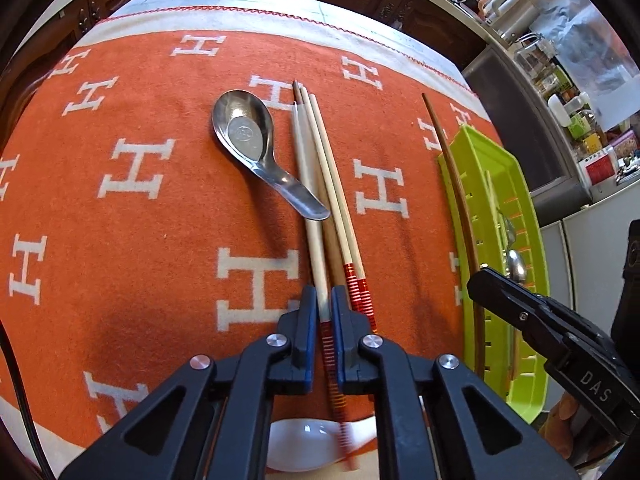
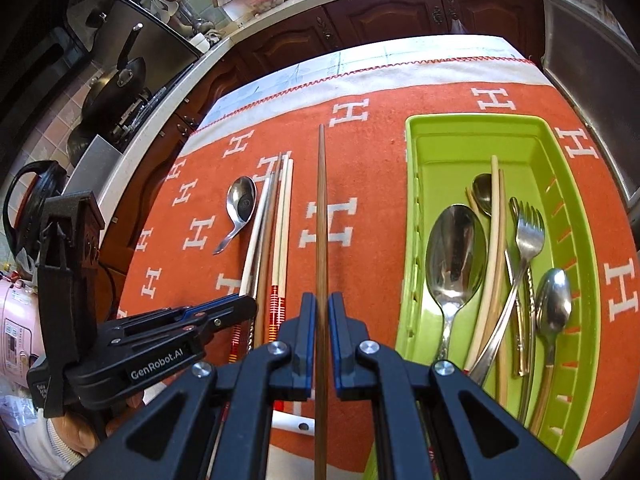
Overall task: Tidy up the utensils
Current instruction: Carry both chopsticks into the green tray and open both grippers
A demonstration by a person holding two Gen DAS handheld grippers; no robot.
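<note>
My left gripper [image 1: 324, 304] is shut on a pale chopstick [image 1: 306, 168] near its red-striped end. That chopstick lies in a bundle of chopsticks [image 2: 276, 216] on the orange cloth [image 1: 140, 240]. A steel soup spoon [image 1: 244, 132] rests just left of the bundle. My right gripper [image 2: 321, 312] is shut on a long dark brown chopstick [image 2: 321, 208], held between the bundle and the green tray [image 2: 576, 216]. A large spoon [image 2: 456, 248], a fork [image 2: 530, 232], a smaller spoon [image 2: 554, 304] and pale chopsticks [image 2: 496, 240] lie in the tray.
A white ceramic spoon [image 1: 296, 444] lies at the cloth's near edge under my left gripper. Dark wooden cabinets [image 2: 380, 20] stand beyond the table. A counter with black pans [image 2: 120, 84] is at the left, a cluttered counter [image 1: 560, 92] at the right.
</note>
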